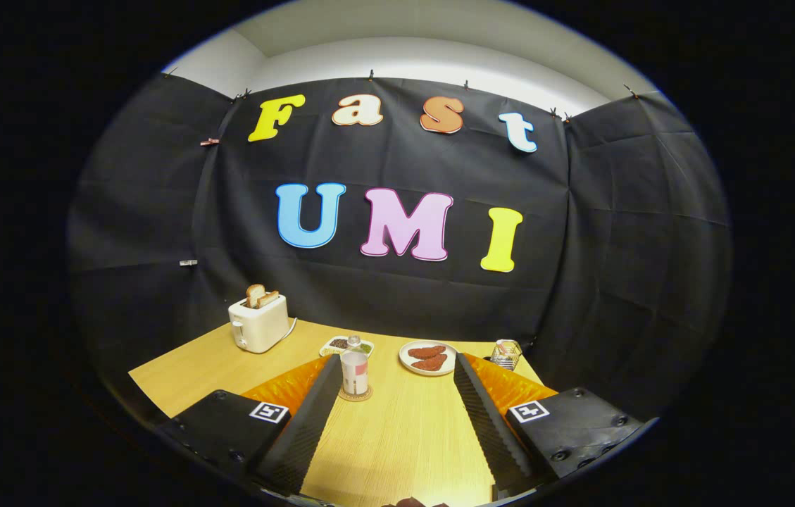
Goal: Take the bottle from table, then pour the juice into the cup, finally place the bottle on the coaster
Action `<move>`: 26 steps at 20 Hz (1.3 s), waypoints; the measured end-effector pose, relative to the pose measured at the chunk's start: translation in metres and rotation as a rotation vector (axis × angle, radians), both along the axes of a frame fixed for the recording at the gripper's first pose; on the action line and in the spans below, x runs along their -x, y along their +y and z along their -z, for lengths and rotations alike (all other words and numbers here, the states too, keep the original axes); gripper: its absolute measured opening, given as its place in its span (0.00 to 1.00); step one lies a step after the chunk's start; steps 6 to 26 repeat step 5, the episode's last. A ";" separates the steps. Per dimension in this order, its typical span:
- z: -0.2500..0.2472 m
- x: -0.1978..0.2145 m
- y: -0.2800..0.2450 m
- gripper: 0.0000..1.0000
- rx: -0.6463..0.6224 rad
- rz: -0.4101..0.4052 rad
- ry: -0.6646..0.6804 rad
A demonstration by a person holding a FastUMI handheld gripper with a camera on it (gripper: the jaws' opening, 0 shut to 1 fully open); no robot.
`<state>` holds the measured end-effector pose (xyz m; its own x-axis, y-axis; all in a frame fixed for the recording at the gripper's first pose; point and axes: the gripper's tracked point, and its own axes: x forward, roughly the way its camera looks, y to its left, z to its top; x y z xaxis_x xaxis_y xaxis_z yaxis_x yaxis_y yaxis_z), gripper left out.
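A small clear bottle (354, 367) with a pale label stands upright on a round coaster (355, 394) on the wooden table (397, 436). It sits just ahead of my left finger's tip, slightly left of the gap's middle. My gripper (397, 366) is open, its two fingers spread wide with nothing between them, and it is drawn back from the bottle. A glass cup (506, 354) stands beyond my right finger, near the table's far right corner.
A white toaster (258, 323) with toast slices stands at the table's far left. A small dish (346, 346) with dark bits lies behind the bottle. A white plate (428, 358) with reddish food lies right of the bottle. Black cloth walls close the booth behind.
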<state>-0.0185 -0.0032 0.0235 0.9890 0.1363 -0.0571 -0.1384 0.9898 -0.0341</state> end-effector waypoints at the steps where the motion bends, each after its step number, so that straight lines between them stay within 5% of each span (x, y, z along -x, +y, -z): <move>1: -0.004 0.000 -0.001 0.97 -0.004 0.003 -0.003; 26: -0.013 0.000 -0.005 0.97 -0.013 0.013 -0.012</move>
